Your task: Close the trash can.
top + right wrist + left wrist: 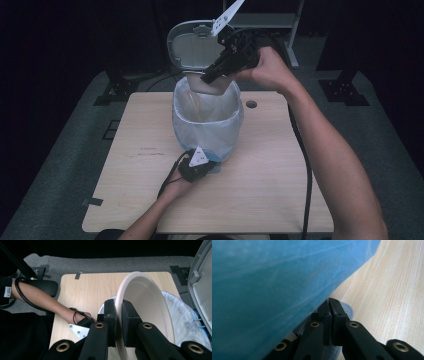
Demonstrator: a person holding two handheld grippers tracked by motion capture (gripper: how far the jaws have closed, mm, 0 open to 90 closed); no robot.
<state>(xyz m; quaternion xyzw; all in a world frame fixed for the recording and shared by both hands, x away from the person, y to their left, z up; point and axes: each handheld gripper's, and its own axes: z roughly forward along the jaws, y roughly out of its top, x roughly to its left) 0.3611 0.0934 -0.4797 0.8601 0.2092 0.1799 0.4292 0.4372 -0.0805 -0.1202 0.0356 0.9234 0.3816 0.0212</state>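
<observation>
- Left gripper (206, 167) sits low at the near side of the bin (207, 122), with its jaws pinched tight together on the pedal at the foot of the blue bag (274, 290).
- Bin lid (190, 45) stands up, so the pedal looks pressed down.
- Right gripper (212, 75) clamps the rim of a pale bowl (147, 312) and tips it over the open bin on the worktop (280, 165).
- Emptying the bowl looks like the step now. Next, I think, it needs more tipping while the pedal stays down.
</observation>
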